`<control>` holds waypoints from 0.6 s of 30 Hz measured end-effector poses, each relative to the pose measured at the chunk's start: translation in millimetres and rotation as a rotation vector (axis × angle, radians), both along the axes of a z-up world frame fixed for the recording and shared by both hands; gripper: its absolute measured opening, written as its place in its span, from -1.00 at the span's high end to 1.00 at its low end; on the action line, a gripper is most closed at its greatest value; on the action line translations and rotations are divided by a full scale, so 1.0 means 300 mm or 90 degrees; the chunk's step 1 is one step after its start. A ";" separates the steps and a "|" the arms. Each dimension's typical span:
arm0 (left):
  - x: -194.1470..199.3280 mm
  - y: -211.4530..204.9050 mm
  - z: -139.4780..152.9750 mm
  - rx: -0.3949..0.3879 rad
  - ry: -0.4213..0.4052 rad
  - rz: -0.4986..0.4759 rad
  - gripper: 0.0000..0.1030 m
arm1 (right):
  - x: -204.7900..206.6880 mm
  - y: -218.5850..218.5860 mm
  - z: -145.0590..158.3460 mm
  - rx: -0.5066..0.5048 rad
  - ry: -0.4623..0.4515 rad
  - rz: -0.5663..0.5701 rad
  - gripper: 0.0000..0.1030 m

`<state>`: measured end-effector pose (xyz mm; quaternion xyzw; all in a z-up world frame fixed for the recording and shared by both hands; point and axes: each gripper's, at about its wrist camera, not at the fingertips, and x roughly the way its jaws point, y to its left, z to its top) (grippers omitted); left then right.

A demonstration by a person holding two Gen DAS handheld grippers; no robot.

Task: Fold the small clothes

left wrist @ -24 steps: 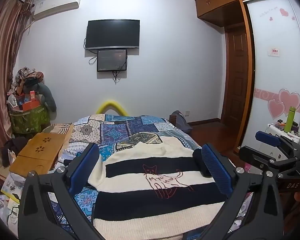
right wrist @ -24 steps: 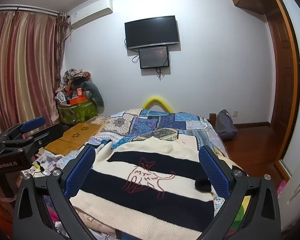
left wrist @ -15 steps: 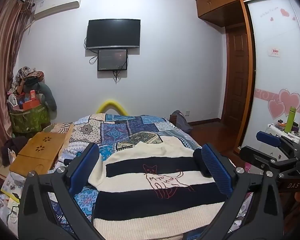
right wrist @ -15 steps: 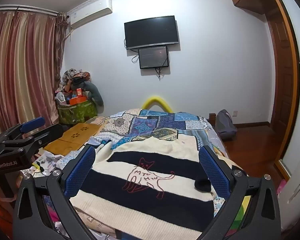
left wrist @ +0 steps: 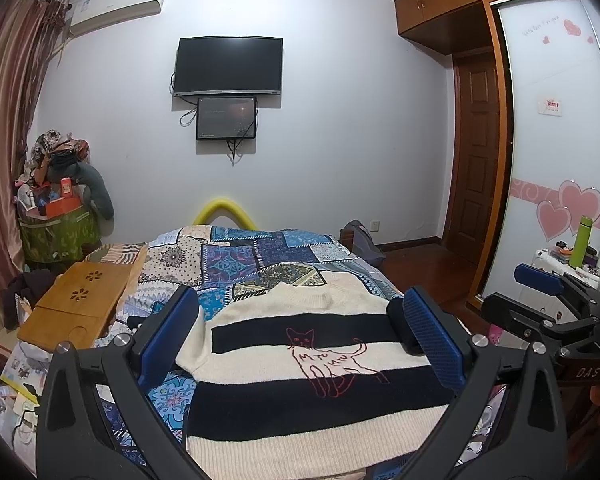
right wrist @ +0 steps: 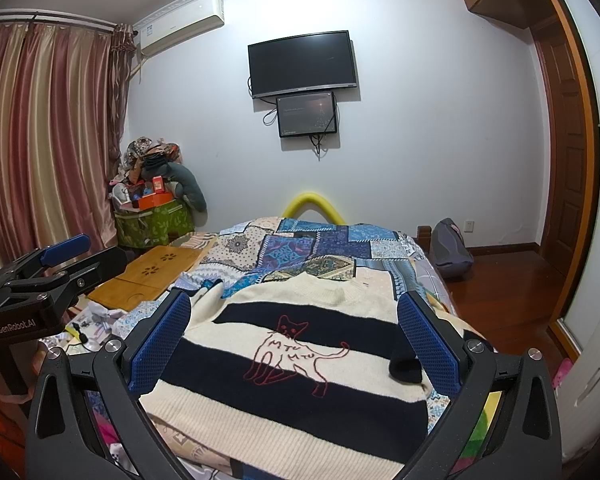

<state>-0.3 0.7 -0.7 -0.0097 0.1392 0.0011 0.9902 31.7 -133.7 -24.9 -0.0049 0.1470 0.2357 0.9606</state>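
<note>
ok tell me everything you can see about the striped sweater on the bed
The striped sweater is a knitted pullover in wide cream and black bands, with a ribbed round neck and a red outline cat stitched on the chest. It lies spread flat, front up, neck toward the far wall, on the patchwork bedspread. One cream sleeve shows at its left; a black cuff lies folded in at its right. It is unfolded, and neither gripper touches it.

A cream and navy striped sweater (right wrist: 300, 364) with a red cat outline lies flat on the patchwork bed (right wrist: 300, 248). The right gripper (right wrist: 296, 344) hovers wide open above the sweater, empty.
</note>
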 end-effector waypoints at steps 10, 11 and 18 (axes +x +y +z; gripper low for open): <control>0.000 0.001 0.000 -0.001 0.000 0.001 -1.00 | 0.000 -0.002 0.000 -0.001 0.002 -0.002 -0.99; 0.000 0.002 0.000 -0.002 0.000 0.001 -1.00 | 0.000 -0.002 0.000 -0.001 0.003 -0.002 -0.99; 0.043 0.016 -0.062 -0.002 0.003 0.001 -1.00 | 0.006 -0.001 -0.003 -0.004 0.005 -0.001 -0.99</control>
